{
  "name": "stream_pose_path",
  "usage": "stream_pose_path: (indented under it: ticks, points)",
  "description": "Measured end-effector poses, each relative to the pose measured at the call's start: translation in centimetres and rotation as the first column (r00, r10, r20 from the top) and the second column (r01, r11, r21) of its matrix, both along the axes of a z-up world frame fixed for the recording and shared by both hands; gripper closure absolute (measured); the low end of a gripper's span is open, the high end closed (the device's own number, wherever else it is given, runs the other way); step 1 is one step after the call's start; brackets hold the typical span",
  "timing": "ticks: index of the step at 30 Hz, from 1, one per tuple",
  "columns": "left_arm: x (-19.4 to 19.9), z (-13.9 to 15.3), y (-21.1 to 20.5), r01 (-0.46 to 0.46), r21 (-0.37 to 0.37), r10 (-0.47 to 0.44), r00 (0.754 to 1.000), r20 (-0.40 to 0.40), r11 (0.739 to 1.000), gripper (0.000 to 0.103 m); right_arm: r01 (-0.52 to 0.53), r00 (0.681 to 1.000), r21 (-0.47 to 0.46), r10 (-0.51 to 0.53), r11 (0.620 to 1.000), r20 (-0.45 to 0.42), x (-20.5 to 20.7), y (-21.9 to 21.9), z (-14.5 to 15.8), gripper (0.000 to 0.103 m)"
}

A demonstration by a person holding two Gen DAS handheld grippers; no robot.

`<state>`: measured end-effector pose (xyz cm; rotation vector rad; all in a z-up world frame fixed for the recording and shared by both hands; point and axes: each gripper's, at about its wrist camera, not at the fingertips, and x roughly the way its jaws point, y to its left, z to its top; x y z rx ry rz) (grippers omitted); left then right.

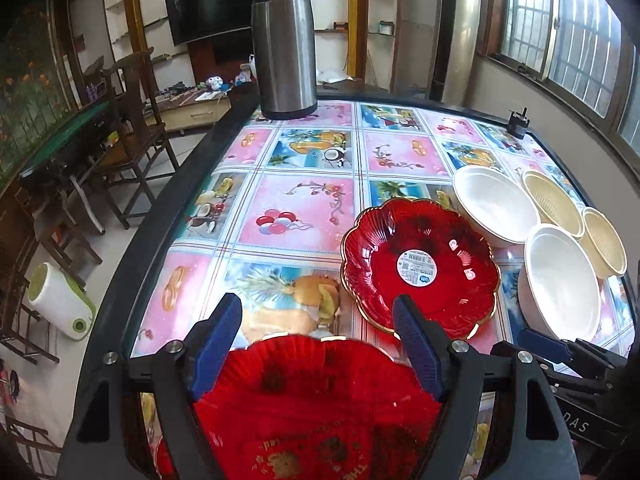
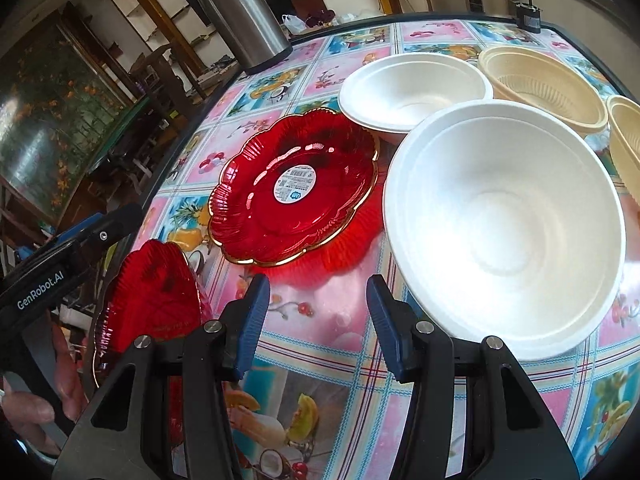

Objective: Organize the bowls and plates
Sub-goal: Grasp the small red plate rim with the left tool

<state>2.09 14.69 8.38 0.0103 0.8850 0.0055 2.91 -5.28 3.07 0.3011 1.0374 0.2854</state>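
Red plate, held: scalloped red plate (image 1: 320, 404) sits betw. the left gripper (image 1: 318, 344) pads, wide across the jaws; in the right wrist view it hangs tilted, rim edge-on, off the table's near-left edge.
Red plate, on table: second red plate (image 2: 294, 186) w/ gold rim & white round sticker lies flat on the fruit-print tablecloth (image 2: 320, 360), just ahead of both tools.
Left tool: jaws spread wide, clamped across the held plate's rim.
Right tool: right gripper (image 2: 318, 326) about half open, nothing betw. the pads; only cloth shows under it.
Bowls: near white bowl (image 2: 504, 224) just right of the flat plate, far white bowl (image 2: 416, 94) behind it; two cream ribbed bowls (image 2: 548, 88) further right. Upright, mouths up.
Step, as judged: carrying the held plate toward the flat one to stack reds together.
Next move needs: level the held plate, centre it over the stickered plate, lower till rims nest, then release.
Axis: plates near-round, no real long axis; held one faces up-and-sideways, flat one faces straight up.
Other: steel flask (image 1: 284, 46) at far table edge, well apart.
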Motion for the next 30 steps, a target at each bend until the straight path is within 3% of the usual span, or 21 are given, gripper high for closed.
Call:
stream_pose_path:
  ticks: [4, 11, 15, 18, 30]
  points:
    - [2.0, -0.3, 0.5, 0.003, -0.047, -0.004, 0.999, -0.034, 0.999, 0.025, 0.018, 1.0, 0.008, -0.018, 1.0, -0.003, 0.8, 0.0, 0.1, 0.052]
    - [5.6, -1.4, 0.6, -0.002, -0.055, -0.003, 0.996, -0.092, 0.998, 0.025, 0.044, 0.999, 0.05, -0.043, 0.998, -0.017, 2.1, 0.3, 0.1, 0.052]
    - [6.8, -2.7, 0.3, 0.0, -0.073, -0.01, 0.99, -0.138, 0.997, 0.025, 0.035, 0.999, 0.156, -0.03, 0.987, -0.035, 2.0, 0.7, 0.0, 0.052]
    - [7.5, -3.4, -0.1, 0.009, -0.071, -0.02, 0.987, -0.16, 0.997, 0.025, 0.052, 0.998, 0.106, -0.048, 0.993, -0.045, 2.5, 1.0, -0.3, 0.052]
    - [10.0, -4.8, -1.5, 0.029, -0.116, -0.054, 0.974, -0.22, 0.993, 0.025, 0.147, 0.989, 0.145, -0.141, 0.978, -0.054, 5.1, -0.2, -1.8, 0.052]
